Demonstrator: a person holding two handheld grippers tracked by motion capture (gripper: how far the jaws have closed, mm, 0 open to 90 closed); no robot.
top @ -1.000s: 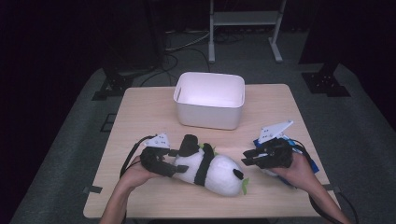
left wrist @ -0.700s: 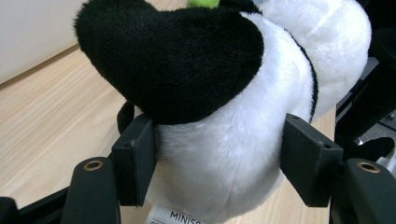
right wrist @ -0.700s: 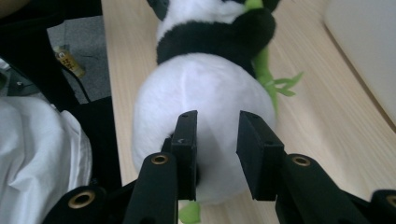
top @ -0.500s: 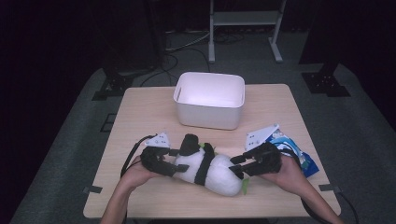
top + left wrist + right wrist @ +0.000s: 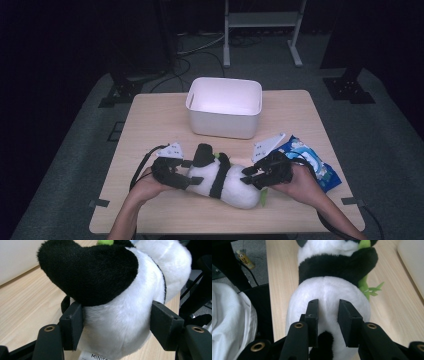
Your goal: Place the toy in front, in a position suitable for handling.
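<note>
A black-and-white panda plush [image 5: 225,182] with a green bamboo sprig lies on its side near the front edge of the wooden table [image 5: 150,120]. My left gripper [image 5: 187,175] holds its left end. In the left gripper view the two jaws press on either side of the white fur [image 5: 120,340], under a black limb [image 5: 92,270]. My right gripper [image 5: 248,177] is at the plush's right end. In the right gripper view its jaws stand close together, pinching the white rump [image 5: 329,290] just above the black tail.
A white plastic bin [image 5: 225,120] stands behind the plush at the table's middle. A blue snack bag [image 5: 312,162] lies right of my right hand. A metal stand and cables sit on the dark floor beyond the table.
My right gripper moved left from over the blue snack bag to the plush's right end and closed on it. The left gripper kept its hold.
</note>
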